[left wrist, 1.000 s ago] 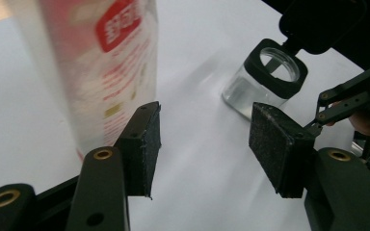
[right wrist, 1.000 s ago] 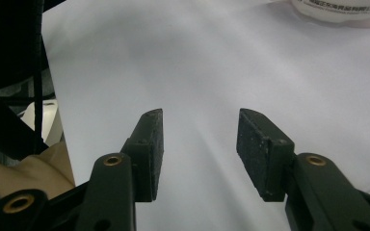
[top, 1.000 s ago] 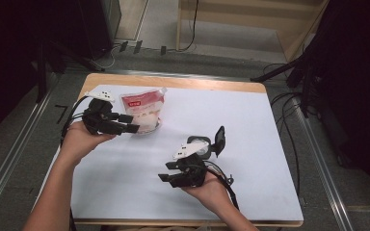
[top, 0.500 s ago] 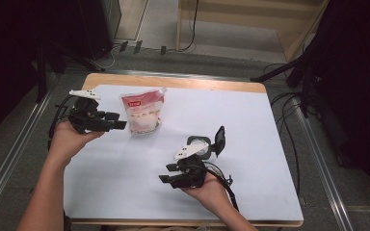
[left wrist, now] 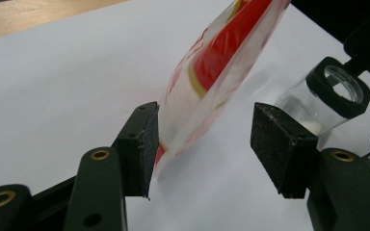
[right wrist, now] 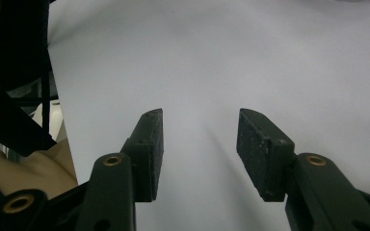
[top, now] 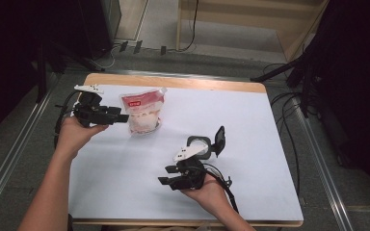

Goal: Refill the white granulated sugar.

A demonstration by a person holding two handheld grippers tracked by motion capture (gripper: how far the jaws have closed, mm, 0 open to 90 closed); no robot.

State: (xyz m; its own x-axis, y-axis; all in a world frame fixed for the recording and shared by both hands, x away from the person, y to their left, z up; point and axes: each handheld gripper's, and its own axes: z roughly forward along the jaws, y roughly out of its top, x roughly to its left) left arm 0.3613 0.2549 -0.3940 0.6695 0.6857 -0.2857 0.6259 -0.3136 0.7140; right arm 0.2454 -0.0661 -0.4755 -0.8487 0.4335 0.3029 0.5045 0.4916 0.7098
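A white-and-red refill pouch point(top: 142, 113) sits on the white table sheet point(top: 250, 120) at the back left. My left gripper point(top: 123, 117) points at its left edge. In the left gripper view the pouch's lower corner point(left wrist: 197, 101) lies between the spread pads of the left gripper point(left wrist: 204, 139), close to the left pad and well clear of the right one. A glass jar point(top: 200, 144) with a black flip lid point(top: 219, 139) standing up stays in the middle of the table, also the jar point(left wrist: 325, 98). My right gripper point(top: 166, 175) is open near the jar, the right gripper point(right wrist: 200, 144) having bare sheet between its pads.
The wooden table edge point(top: 173, 82) runs along the back. Cables point(top: 289, 106) hang off the right side. Metal rails point(top: 14, 149) flank the table. Bare sheet lies to the right of the jar and along the front left.
My left gripper has shifted a little to the left, its jaw tips staying at the pouch's left edge. The right hand and the jar have not moved.
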